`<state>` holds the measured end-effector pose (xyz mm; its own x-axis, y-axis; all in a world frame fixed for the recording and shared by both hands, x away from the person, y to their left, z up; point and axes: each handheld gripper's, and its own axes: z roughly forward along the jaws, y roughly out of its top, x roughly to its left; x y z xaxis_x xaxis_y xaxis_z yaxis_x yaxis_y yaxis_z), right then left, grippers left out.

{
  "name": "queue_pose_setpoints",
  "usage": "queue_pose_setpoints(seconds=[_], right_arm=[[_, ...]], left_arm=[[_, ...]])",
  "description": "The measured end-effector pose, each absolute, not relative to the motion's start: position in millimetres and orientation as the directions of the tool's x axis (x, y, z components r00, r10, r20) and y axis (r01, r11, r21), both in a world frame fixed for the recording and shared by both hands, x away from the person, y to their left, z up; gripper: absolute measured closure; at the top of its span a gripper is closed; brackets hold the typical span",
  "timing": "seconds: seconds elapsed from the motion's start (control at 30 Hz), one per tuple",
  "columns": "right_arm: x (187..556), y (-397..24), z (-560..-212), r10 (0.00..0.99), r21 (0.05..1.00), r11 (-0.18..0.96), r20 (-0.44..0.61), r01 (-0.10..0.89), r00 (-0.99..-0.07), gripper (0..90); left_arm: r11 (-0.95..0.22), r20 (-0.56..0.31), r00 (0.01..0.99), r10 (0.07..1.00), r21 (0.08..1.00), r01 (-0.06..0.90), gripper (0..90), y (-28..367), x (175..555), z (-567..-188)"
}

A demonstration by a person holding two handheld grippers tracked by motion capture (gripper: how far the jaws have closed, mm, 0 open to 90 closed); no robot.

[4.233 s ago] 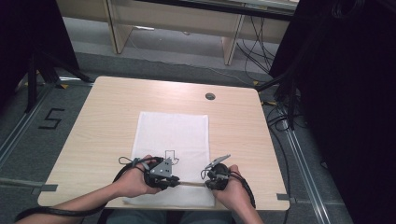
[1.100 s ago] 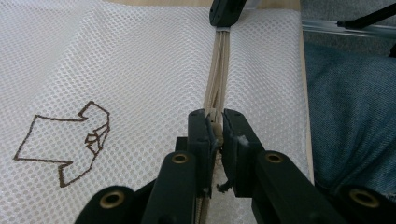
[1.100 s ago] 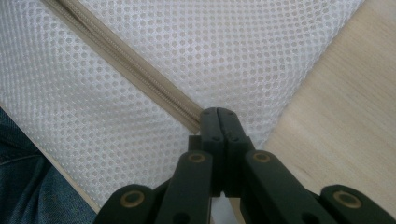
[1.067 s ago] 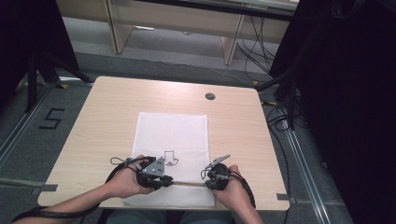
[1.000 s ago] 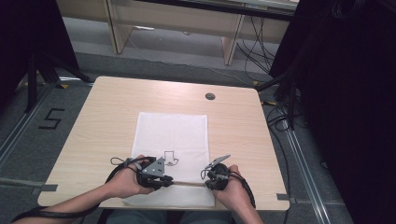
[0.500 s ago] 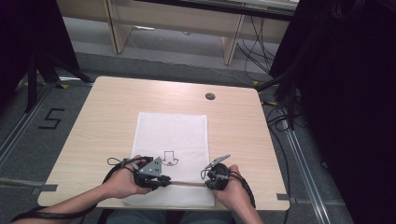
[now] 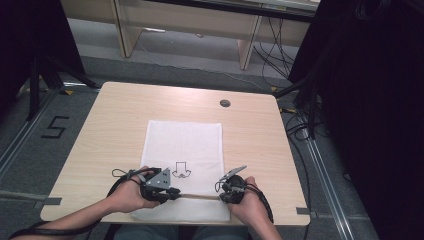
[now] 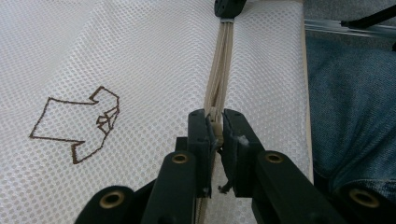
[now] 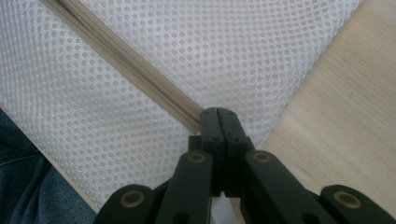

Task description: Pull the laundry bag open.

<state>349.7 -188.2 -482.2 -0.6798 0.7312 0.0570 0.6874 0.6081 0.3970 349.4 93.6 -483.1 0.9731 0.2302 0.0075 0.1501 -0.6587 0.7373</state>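
Bare forearms end in hands that each carry a black gripper: the left gripper bears a grey three-cornered plate, and the right gripper too. Black cables trail back. Brass-coloured rivets stud the black jaws. Blue jeans.

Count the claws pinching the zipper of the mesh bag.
2. The left claw grips the beige zipper near the bag's middle, beside the brown printed shirt outline. The right claw is clamped on the zipper's end by the mesh bag's right edge.

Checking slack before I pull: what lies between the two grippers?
A taut run of the mesh bag's beige zipper, seen in left gripper view, joins left gripper and right gripper.
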Motion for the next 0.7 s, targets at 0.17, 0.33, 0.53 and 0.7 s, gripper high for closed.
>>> queue_pose_setpoints(seconds=[0.17,0.33,0.53,0.7], right_arm=[[349.7,-188.3,-482.2,0.732,0.396,0.608,0.058,0.688,-0.679,90.0],[350.2,-188.7,-482.4,0.726,0.398,0.613,0.057,0.683,-0.685,90.0],[348.9,-187.5,-482.0,0.739,0.391,0.598,0.067,0.699,-0.670,90.0],[349.6,-188.0,-482.1,0.734,0.396,0.606,0.058,0.690,-0.677,90.0]], left_arm=[[-0.656,0.004,0.973,0.231,0.739,0.152,81.7,94.8,349.6,-482.4],[-0.660,0.008,0.973,0.232,0.736,0.151,81.8,96.8,349.0,-482.6],[-0.642,-0.008,0.968,0.250,0.747,0.172,81.8,99.8,348.0,-482.9],[-0.650,-0.001,0.969,0.248,0.742,0.167,81.7,99.8,348.0,-482.9]])
